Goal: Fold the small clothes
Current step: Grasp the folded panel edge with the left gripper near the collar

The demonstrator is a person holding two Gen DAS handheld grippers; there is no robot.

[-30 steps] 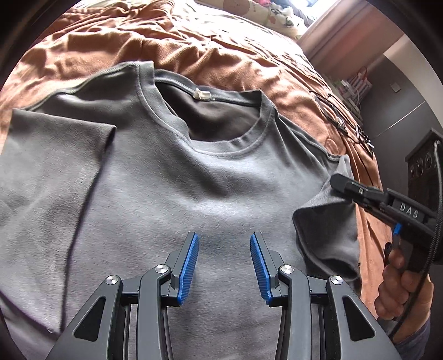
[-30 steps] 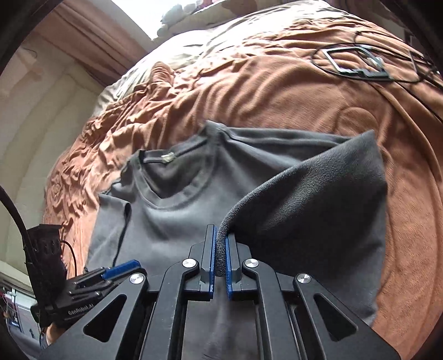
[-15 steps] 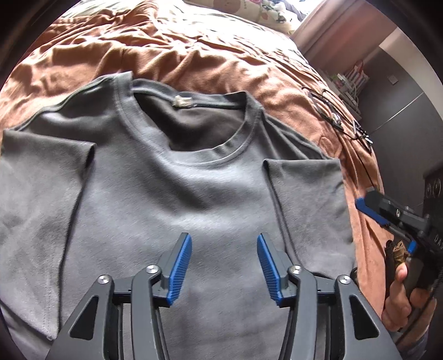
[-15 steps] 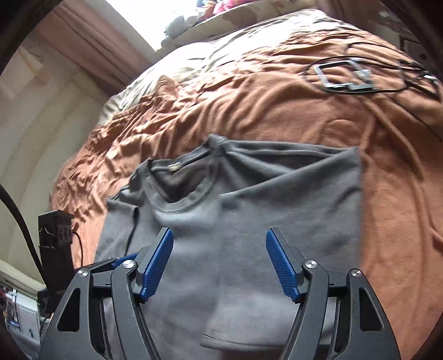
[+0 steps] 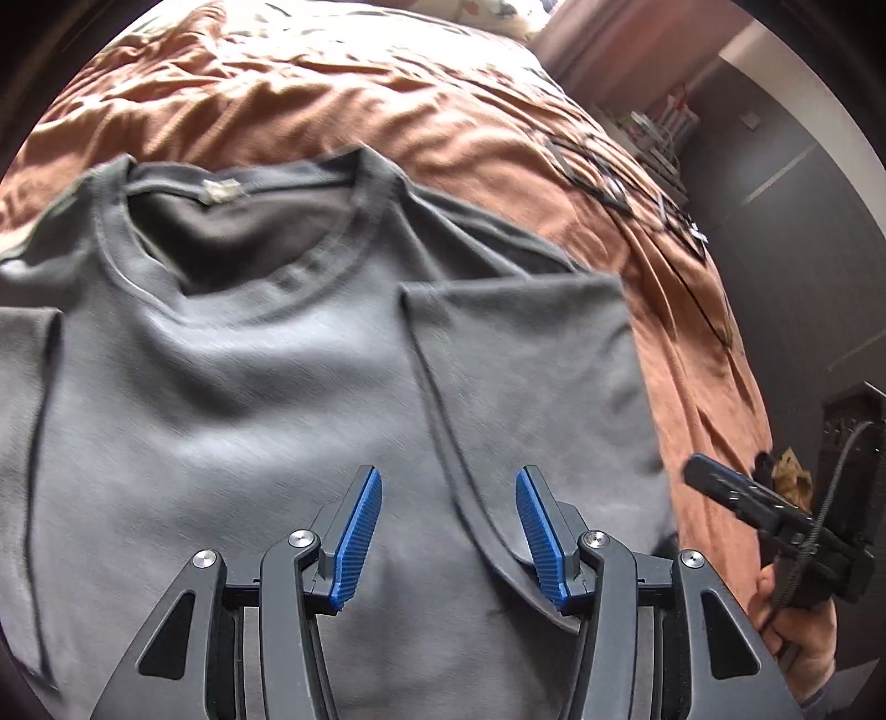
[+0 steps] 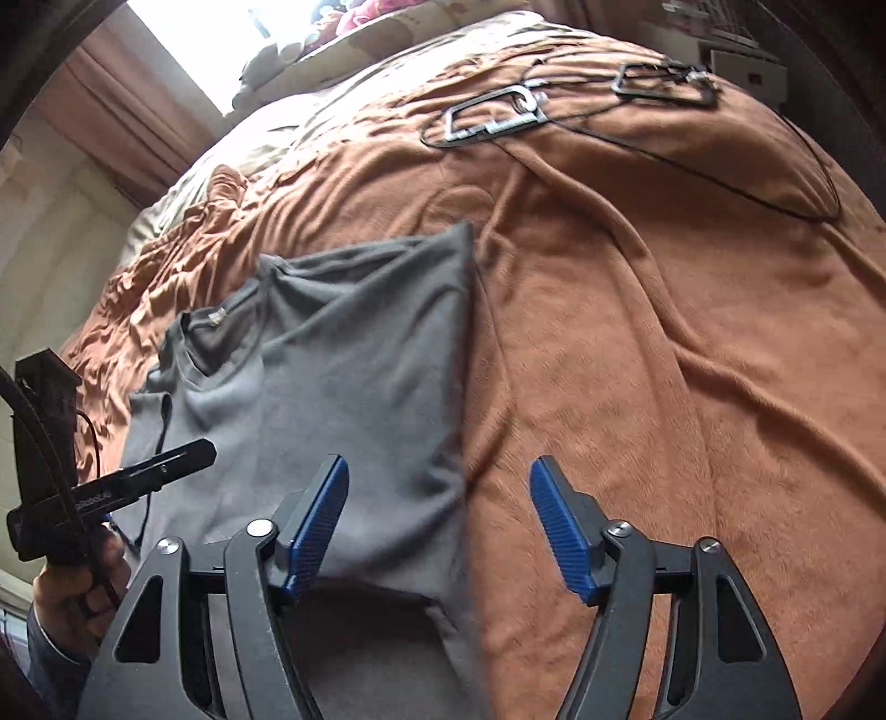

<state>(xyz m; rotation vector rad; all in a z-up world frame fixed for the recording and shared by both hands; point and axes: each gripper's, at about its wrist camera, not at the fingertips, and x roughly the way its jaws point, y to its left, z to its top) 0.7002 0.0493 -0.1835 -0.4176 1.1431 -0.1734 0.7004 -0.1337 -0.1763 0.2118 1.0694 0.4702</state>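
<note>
A grey T-shirt (image 5: 249, 387) lies front up on the bed, its collar and white label (image 5: 221, 191) towards the pillows. Its right sleeve (image 5: 526, 360) is folded in over the chest and lies flat. My left gripper (image 5: 448, 531) hovers open over the shirt's middle, nothing between its blue pads. In the right wrist view the shirt (image 6: 343, 387) has a straight folded edge. My right gripper (image 6: 437, 526) hangs over that edge, half over blanket; its jaws are closing with no cloth pinched. Each gripper shows in the other's view: the right one (image 5: 714, 482), the left one (image 6: 194, 451).
A rumpled brown blanket (image 6: 664, 360) covers the bed. Metal frames with a black cable (image 6: 498, 119) lie at its far right. Pillows (image 5: 498, 16) sit at the head. A hand (image 5: 797, 659) holds the right gripper near the bed's edge, beside a dark cabinet (image 5: 803, 221).
My right gripper let go of the sleeve, which now lies folded flat on the chest, and drew back to the right. My left gripper opened wider and slid right over the shirt.
</note>
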